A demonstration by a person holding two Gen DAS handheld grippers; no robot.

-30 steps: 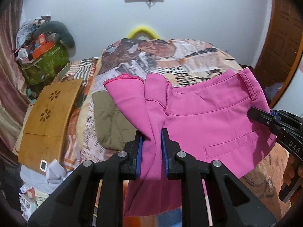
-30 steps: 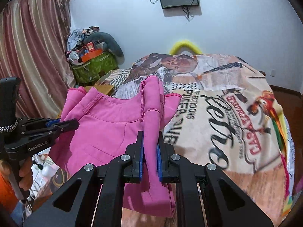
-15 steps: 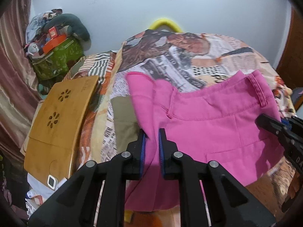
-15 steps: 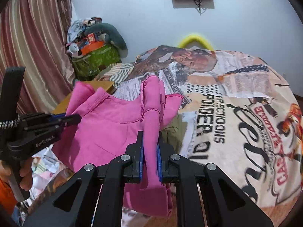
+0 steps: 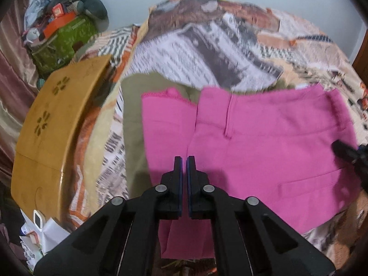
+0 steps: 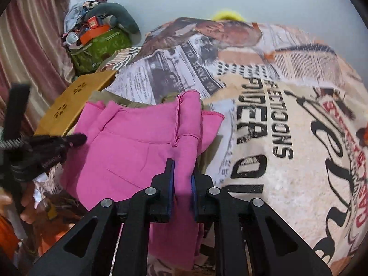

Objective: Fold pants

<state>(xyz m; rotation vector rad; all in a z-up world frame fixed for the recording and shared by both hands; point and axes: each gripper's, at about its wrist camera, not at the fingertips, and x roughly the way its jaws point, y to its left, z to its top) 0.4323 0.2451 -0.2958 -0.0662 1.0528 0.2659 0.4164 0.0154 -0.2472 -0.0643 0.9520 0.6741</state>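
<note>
Pants: pink pants (image 5: pixel 264 142) are spread across the near part of the bed. They lie just ahead of and under the left fingers and run off toward the right fingers. The waistband end is on the far right in the left view.
Fold: in the right view a raised ridge of the pants (image 6: pixel 184 124) runs straight ahead from between the right fingers.
Hem: one leg's stitched edge sticks out ahead and to the left of the left fingers.
Left gripper: the left gripper (image 5: pixel 184 161) has its jaws closed to a thin slit and points down at the pants. I cannot tell whether any cloth is pinched in the slit. From the right view its tip (image 6: pixel 78 139) sits at the pants' left edge.
Right gripper: the right gripper (image 6: pixel 182 172) has its jaws just opening a little. The pink fold sits between them and fills the gap from pad to pad. In the left view its dark tip (image 5: pixel 342 151) lies on the pants' right end.
Hand: a hand (image 6: pixel 25 197) grasps the left gripper's handle, low and far left of the right fingers.
Olive garment: an olive garment (image 5: pixel 133 105) lies under the pants, showing ahead and left of the left fingers.
Bed cover: a newspaper-print cover (image 5: pixel 207 53) stretches beyond both pairs of fingers.
Wooden board: a wooden board (image 5: pixel 53 124) with flower cut-outs lies well left of the left fingers.
Green bag: a green bag (image 5: pixel 62 41), heaped with things, sits far ahead on the left.
Curtain: a striped curtain (image 6: pixel 27 46) hangs far left of the right fingers.
</note>
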